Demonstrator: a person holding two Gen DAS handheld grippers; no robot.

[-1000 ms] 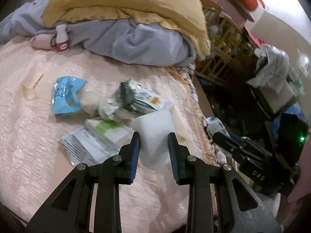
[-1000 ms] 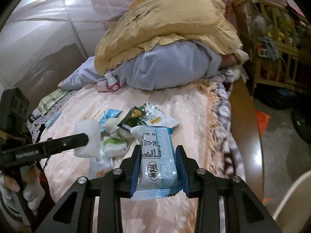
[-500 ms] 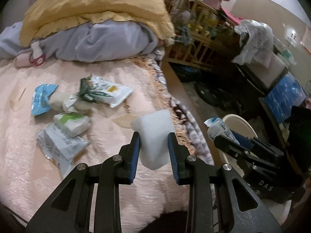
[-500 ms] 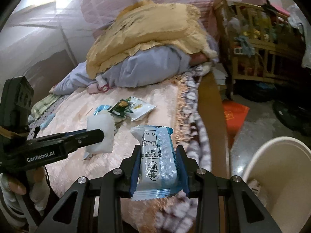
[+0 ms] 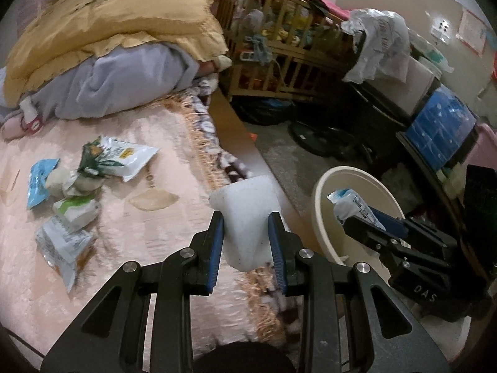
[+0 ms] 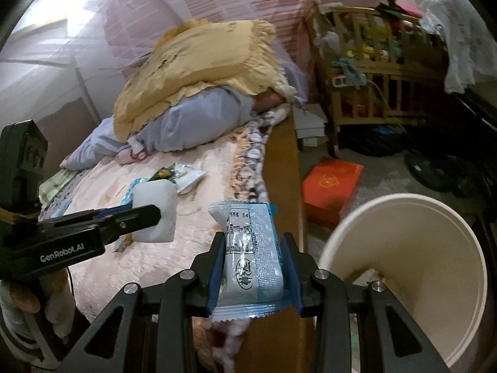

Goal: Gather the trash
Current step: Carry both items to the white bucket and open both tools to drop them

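Note:
My left gripper [image 5: 247,227] is shut on a white foam block [image 5: 245,214], held above the bed's right edge; it also shows in the right wrist view [image 6: 155,211]. My right gripper [image 6: 253,250] is shut on a light blue snack packet [image 6: 253,251], which in the left wrist view [image 5: 351,206] hangs over the mouth of the cream waste bin [image 5: 320,205]. The bin [image 6: 403,267] stands on the floor beside the bed. Several wrappers [image 5: 115,158] lie on the pink bedspread [image 5: 149,248].
A yellow quilt [image 5: 115,21] over grey bedding sits at the head of the bed. A wooden crib [image 5: 285,49] full of items stands beyond. An orange box [image 6: 332,186] lies on the floor. Dark clutter and a blue crate [image 5: 441,130] are at right.
Both grippers swung right, away from the wrapper pile toward the bed edge. The waste bin came into view and the blue packet now sits over its mouth.

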